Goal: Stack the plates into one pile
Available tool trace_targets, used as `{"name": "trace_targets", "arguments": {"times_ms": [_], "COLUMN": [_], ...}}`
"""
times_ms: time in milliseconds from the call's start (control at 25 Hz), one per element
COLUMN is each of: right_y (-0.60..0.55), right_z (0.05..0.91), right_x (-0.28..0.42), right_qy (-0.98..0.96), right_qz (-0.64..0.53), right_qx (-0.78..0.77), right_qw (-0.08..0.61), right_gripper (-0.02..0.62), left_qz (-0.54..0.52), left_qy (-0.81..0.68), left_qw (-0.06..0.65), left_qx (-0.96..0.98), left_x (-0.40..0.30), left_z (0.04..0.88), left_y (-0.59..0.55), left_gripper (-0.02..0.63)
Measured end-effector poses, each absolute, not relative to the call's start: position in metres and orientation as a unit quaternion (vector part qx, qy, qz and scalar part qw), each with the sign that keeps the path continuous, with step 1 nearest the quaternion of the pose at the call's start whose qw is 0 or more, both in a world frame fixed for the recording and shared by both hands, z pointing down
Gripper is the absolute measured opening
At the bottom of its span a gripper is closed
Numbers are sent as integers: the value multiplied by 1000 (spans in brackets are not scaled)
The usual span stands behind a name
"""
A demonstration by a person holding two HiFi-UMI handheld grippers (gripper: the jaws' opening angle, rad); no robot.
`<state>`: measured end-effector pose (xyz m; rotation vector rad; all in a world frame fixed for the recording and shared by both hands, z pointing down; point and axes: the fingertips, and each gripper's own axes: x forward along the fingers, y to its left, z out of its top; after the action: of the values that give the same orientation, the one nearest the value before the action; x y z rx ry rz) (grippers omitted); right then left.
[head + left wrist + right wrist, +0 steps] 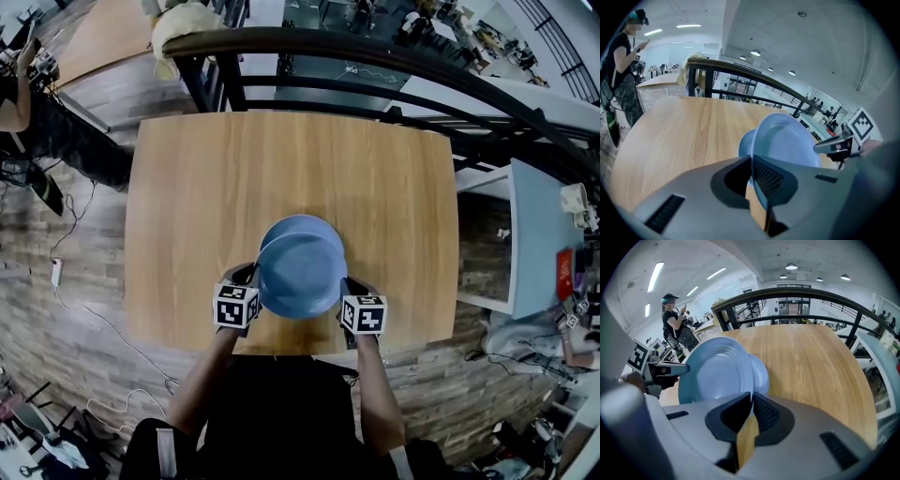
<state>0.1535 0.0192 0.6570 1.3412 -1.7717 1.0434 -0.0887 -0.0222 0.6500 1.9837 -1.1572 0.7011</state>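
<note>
Holding the plate (302, 275) by thin rim pinches, left gripper (251, 278) clamped at 9 o'clock, right gripper (348, 287) clamped at 3, I have it overlapping the lower plate (298, 223), offset toward 6; an uneven release could tip it off-centre

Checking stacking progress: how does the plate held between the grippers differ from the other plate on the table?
The held plate is clamped at its rim by the left gripper and right gripper; the other plate is touched by neither. The held plate looks raised and overlaps the other plate, which lies on the table. Both are round and light blue.
</note>
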Motion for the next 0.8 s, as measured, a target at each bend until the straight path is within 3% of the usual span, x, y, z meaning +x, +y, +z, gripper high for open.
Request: {"name": "trace_targets", "arguments": {"times_ms": [800], "right_y": [-27], "right_z": [682], "right_x": [159], "right_qy": [-662], "right_qz": [420], "right_qx": [515], "right_qw": [346], "right_gripper": [40], "left_qz": [281], "left_qy": [-437], "left_qw": [401], "left_qx": [754], "left_x": [-85], "left_z": [683], "left_y": [-64], "left_gripper": [32]}}
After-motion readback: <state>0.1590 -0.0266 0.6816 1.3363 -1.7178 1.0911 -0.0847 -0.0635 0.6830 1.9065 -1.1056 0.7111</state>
